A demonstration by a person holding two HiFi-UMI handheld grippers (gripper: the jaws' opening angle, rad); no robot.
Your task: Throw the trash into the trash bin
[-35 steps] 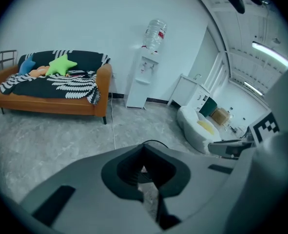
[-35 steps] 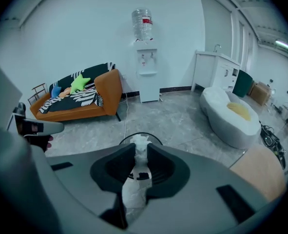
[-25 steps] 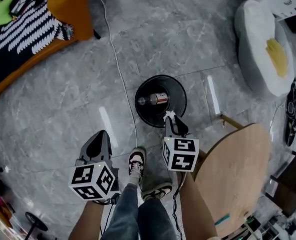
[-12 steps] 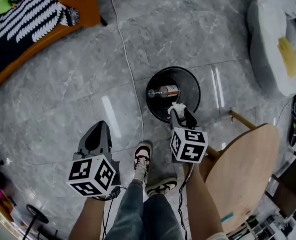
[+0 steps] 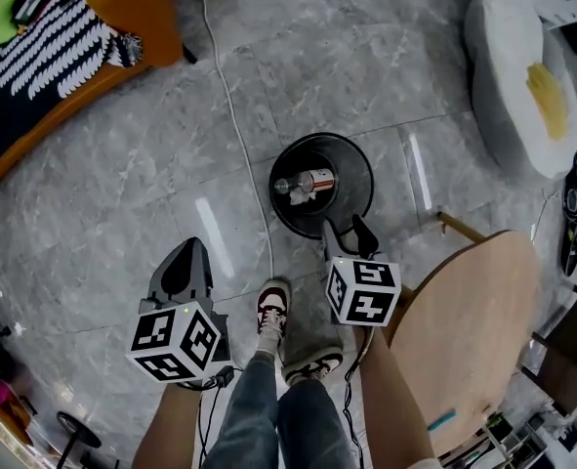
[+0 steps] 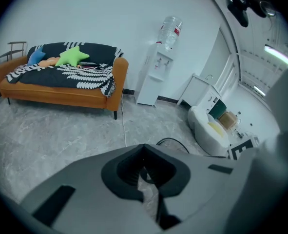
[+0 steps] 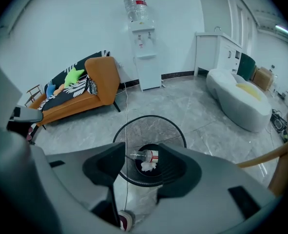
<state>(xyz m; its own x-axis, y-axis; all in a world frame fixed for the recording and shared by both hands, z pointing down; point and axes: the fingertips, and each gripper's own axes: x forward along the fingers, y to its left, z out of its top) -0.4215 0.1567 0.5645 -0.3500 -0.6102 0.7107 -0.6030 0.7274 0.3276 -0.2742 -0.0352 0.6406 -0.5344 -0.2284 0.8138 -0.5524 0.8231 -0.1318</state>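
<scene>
A black mesh trash bin [image 5: 354, 179] stands on the grey floor ahead of my feet. Inside it lie a clear bottle with a red label [image 5: 308, 181] and a crumpled white paper wad [image 5: 299, 196]. My right gripper [image 5: 347, 233] hangs over the bin's near rim. Its jaws have just been opening and nothing is between them. In the right gripper view the bin [image 7: 175, 130], the bottle [image 7: 145, 155] and the wad [image 7: 148, 166] show between the spread jaws. My left gripper [image 5: 183, 267] is held left of the bin, shut and empty; its own view shows the bin's rim [image 6: 172, 141] beyond its tips.
A white cable [image 5: 231, 106] runs across the floor past the bin's left side. An orange sofa [image 5: 132, 8] stands at the far left, a white beanbag seat [image 5: 517, 76] at the far right. A round wooden table [image 5: 464, 330] is close on my right. My shoes [image 5: 270, 311] are just behind the bin.
The white wad that sat at the right gripper's tips half a second ago now lies in the bin beside the bottle. The right jaws have spread. The left gripper has kept still.
</scene>
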